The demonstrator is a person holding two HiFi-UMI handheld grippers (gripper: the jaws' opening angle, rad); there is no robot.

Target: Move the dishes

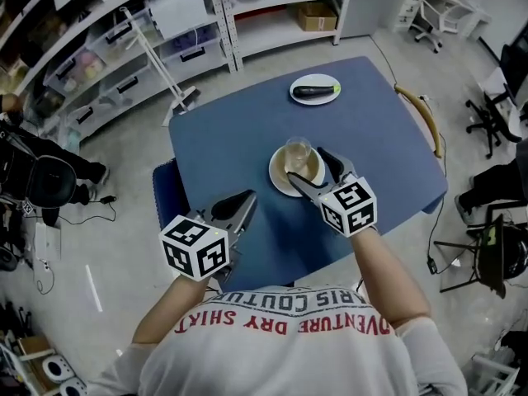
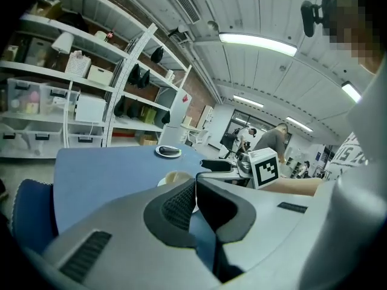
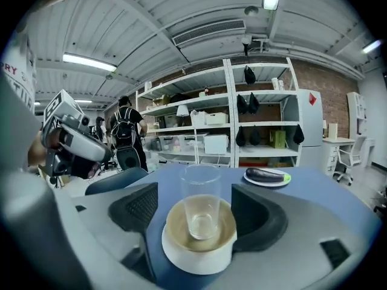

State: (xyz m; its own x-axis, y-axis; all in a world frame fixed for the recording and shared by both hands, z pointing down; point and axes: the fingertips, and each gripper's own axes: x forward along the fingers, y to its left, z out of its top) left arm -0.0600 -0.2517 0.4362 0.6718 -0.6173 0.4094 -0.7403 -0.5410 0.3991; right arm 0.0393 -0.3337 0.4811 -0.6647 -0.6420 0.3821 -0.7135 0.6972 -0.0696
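Right gripper (image 1: pixel 309 167) with jaws spread wide, flanking a clear glass (image 3: pixel 201 204) standing upright in a tan bowl (image 3: pixel 199 249) on the blue counter (image 1: pixel 223 139), gripping neither. Left gripper (image 1: pixel 249 196) with jaws closed together on nothing, over the counter's near edge, apart from the bowl. Plate (image 1: pixel 297 97) bearing an eggplant (image 1: pixel 314 91) at the far side.

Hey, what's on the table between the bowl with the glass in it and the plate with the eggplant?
Nothing: in the head view only bare blue table lies between the bowl and the plate.
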